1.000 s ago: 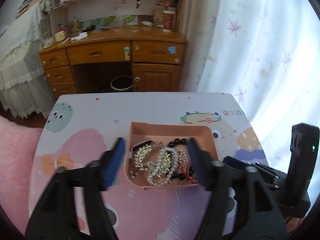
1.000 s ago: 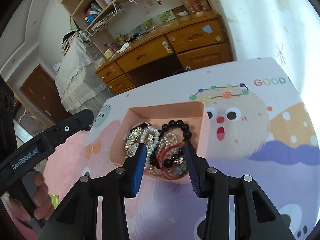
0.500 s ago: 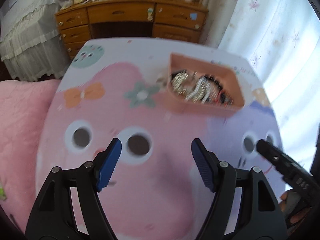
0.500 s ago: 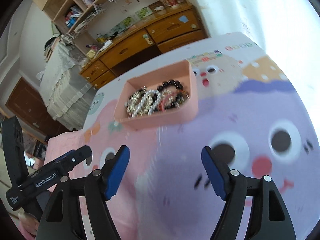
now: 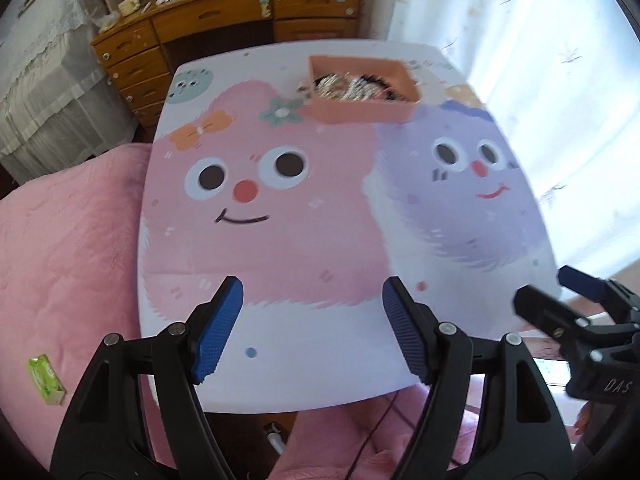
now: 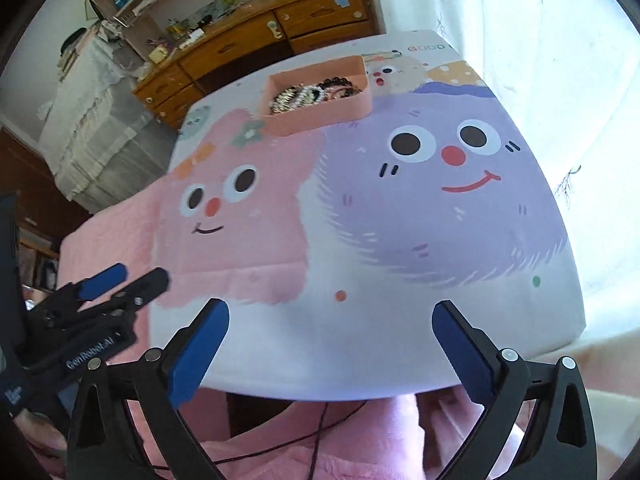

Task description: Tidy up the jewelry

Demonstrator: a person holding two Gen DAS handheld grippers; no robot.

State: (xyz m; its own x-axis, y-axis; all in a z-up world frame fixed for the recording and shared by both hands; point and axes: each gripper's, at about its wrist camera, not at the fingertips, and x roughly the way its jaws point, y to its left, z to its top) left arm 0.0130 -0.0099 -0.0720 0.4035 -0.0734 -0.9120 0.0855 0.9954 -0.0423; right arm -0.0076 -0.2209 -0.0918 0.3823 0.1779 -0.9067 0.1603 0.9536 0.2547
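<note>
A pink tray [image 5: 362,114] stands at the far side of the cartoon-print table [image 5: 280,240]. It holds a heap of jewelry [image 5: 352,88]: pearl strands, gold pieces and dark beads. The right wrist view shows the same tray [image 6: 320,118] and jewelry [image 6: 308,94]. My left gripper [image 5: 313,292] hangs open over the table's near edge, with nothing between its blue pads. My right gripper [image 6: 331,312] is also over the near edge, and its jaws are opening wide and empty. Each gripper shows in the other's view: the right gripper [image 5: 542,286] and the left gripper [image 6: 140,274].
A pink quilt [image 5: 72,240] lies left of and below the table, with a small green packet [image 5: 46,374] on it. A wooden desk [image 5: 224,12] stands beyond the table. A white curtain [image 5: 520,60] hangs on the right. A dark cable [image 6: 320,432] runs under the near edge.
Both grippers have drawn back from over the tray to the table's near edge, so the tray now looks far off. The right jaws have spread from narrow to wide.
</note>
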